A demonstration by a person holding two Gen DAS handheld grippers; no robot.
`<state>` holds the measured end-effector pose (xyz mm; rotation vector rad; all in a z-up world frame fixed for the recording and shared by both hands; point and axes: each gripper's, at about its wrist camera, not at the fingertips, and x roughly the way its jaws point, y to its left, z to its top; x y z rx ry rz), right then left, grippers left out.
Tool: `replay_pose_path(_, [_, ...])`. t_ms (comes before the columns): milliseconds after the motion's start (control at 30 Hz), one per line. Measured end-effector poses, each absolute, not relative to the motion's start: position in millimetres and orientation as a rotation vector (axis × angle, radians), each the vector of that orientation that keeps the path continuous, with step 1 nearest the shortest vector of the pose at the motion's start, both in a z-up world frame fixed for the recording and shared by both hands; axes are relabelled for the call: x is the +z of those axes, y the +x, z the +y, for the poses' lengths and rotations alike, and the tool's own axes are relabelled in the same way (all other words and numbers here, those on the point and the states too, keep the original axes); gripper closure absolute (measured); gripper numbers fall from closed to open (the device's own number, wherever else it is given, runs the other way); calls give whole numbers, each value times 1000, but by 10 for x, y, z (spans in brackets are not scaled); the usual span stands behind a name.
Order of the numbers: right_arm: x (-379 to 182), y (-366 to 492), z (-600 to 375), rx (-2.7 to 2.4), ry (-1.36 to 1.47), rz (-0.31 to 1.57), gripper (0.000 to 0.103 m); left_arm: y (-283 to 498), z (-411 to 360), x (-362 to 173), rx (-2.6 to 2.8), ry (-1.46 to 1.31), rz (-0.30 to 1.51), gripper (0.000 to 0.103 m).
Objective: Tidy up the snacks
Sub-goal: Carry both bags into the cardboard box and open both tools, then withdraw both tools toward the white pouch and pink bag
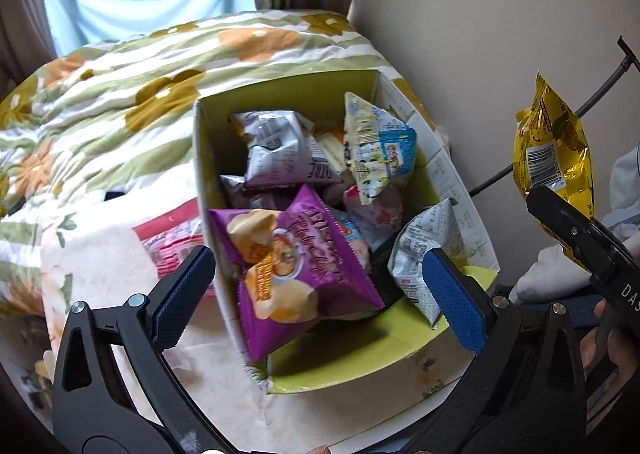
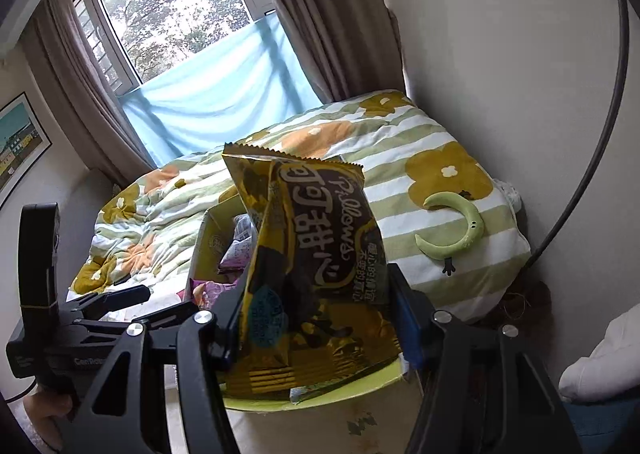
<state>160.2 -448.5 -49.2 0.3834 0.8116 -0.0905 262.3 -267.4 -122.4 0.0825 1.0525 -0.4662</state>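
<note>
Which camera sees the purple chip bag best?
The left wrist view: the purple chip bag lies in plain sight in the box. The right wrist view shows only a purple scrap behind the gold bag held by the right gripper.

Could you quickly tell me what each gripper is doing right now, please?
Left gripper: open, holding nothing, above the snack box.
Right gripper: closed on the gold snack bag.

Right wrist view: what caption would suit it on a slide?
Right gripper holds a gold snack bag above the green box on the bed.
</note>
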Motion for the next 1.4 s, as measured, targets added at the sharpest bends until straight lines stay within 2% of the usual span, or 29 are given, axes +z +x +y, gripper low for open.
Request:
replay_pose_path(433, [-662,2197,-4075,47,300,904,44,2591,-2211,-1076,-359,42,1024,0])
replay_pose_path(500, [-741,2234,-4064,51,302,923,30,2584,-2191,-1100,-351,45,1029,0])
replay_pose_path(533, [-771,2222,-4053,46,299,928,15,2568,-2184,-1115,-349,46,1031,0])
replay_pose_path(567, [-789,2188,-4054,45,297,921,7,2548,-2176,-1128,-346,48,1032,0])
replay_pose_path(600, [-790,2150,-4042,48,296,911,4,2526,-2167,-1143,-341,49,1033,0])
replay_pose_path(867, [-779,1926,-4014,46,250,896,2,2319,-2123,-1148,-339,37,1021,0])
replay_pose_path(1400, [-287,1559,-3693,62,192,815,2,1950,-1745,-777,-329,59,913,0])
